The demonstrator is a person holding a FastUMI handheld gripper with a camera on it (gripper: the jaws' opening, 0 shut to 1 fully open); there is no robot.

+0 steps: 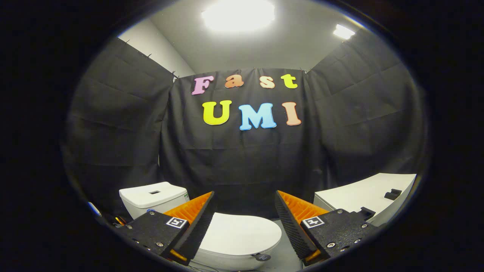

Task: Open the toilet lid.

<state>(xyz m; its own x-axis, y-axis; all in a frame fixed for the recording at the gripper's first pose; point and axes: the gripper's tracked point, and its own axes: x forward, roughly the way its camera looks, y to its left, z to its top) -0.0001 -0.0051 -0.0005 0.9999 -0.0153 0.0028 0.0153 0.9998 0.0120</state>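
Toilet lid (242, 234) lies flat and closed on the bowl, sitting below and between the two fingers, nothing touching it. Gripper (244, 211) hangs above it, fingers spread wide, grasping nothing. Tank (153, 196) stands behind the left finger, and a white counter (363, 196) sits off beyond the right one.

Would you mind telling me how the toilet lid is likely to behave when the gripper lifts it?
The lid, lying shut between the open gripper fingers, looks like glossy moulded plastic, so probably stiff and slippery. It most likely swings up toward the tank rather than coming free. Its broad size suggests moderate weight.
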